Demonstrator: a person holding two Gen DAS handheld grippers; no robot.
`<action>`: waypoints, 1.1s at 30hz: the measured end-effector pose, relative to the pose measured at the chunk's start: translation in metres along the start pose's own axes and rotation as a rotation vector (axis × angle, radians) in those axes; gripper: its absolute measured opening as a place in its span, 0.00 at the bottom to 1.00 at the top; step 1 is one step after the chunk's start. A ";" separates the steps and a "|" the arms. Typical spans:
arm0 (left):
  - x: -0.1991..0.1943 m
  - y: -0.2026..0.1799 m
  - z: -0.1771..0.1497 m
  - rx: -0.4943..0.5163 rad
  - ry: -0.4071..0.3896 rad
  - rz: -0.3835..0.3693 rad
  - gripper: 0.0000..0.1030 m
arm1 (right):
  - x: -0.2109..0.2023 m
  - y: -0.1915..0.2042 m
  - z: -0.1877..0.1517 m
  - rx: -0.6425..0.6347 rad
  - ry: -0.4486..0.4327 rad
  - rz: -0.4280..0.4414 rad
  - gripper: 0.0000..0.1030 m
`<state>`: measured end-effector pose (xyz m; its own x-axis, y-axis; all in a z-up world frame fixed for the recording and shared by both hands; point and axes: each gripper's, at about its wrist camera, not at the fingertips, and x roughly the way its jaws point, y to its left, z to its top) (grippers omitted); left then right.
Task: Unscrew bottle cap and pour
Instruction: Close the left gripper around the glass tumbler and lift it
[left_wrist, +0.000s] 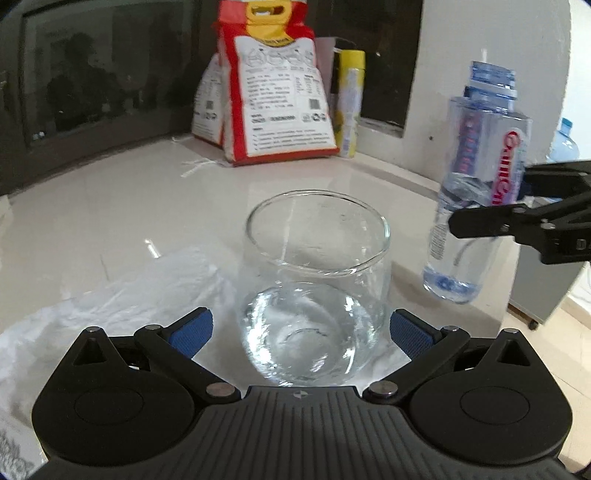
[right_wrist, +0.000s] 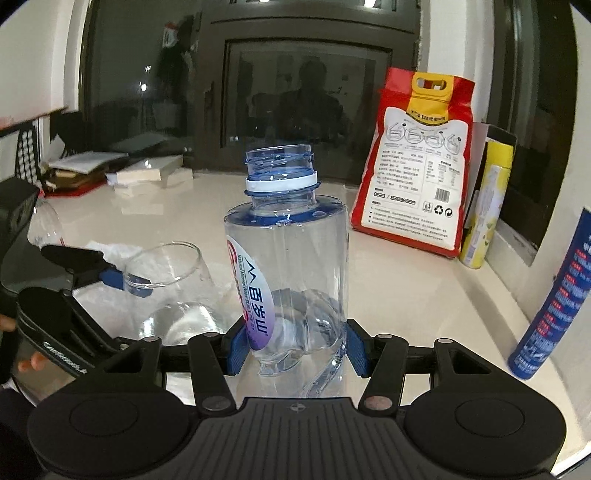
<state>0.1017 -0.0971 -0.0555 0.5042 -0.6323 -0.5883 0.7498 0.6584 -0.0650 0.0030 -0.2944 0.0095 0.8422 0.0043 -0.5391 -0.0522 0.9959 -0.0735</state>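
R gripper (right_wrist: 291, 352) clamps uncapped bottle (right_wrist: 295, 258); L gripper (left_wrist: 299, 332) probably grips glass (left_wrist: 314, 280).

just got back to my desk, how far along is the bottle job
Done: the bottle has no cap, its threaded neck is open, and the glass already holds some water. In hand: the right hand-held gripper clamps the bottle low on its body, nearly upright; the left hand-held gripper straddles the glass, its pads apart from the wall. Left: water remains in the bottle, so more pouring may follow.

Red bag (right_wrist: 413, 162), yellow can (right_wrist: 485, 218), books (right_wrist: 136, 173)
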 end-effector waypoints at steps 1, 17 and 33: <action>0.001 -0.001 0.001 0.005 0.005 -0.007 1.00 | 0.003 0.000 0.002 -0.013 0.007 -0.005 0.55; 0.021 -0.007 0.000 0.128 0.009 -0.018 0.90 | 0.027 0.014 0.007 -0.148 0.075 -0.021 0.55; 0.023 -0.001 0.005 0.117 0.013 -0.041 0.89 | 0.034 0.045 0.011 -0.453 0.109 -0.107 0.54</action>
<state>0.1145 -0.1141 -0.0651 0.4668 -0.6521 -0.5974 0.8153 0.5791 0.0049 0.0356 -0.2484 -0.0028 0.7960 -0.1300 -0.5912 -0.2167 0.8508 -0.4788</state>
